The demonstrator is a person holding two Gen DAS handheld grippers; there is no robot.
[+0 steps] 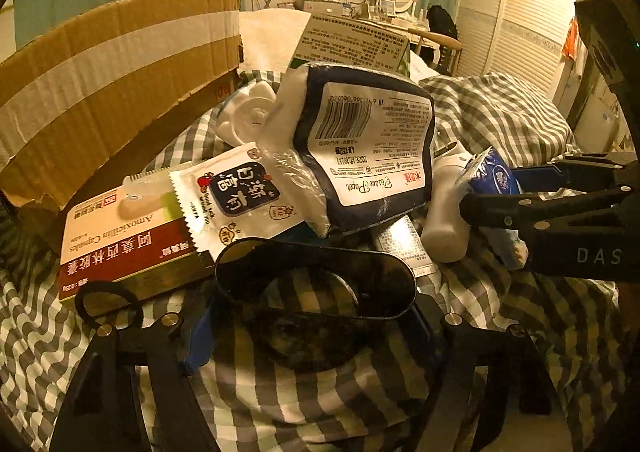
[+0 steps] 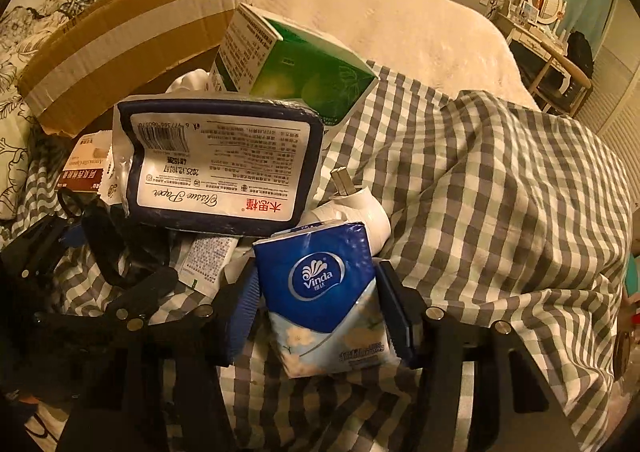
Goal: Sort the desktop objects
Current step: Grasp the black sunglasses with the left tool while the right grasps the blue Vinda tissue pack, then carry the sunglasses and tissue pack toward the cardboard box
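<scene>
A pile lies on a checked cloth. My left gripper is shut on a pair of black sunglasses, its blue pads against the frame. My right gripper is shut on a blue Vinda tissue pack; it also shows in the left wrist view. Behind lie a dark blue tissue paper pack, a green box, a white charger plug, a red and white Amoxicillin box and a white snack sachet.
An open cardboard box stands at the back left. A white bottle and a white foam piece lie in the pile. A black hair tie lies at the front left. A cream blanket covers the bed behind.
</scene>
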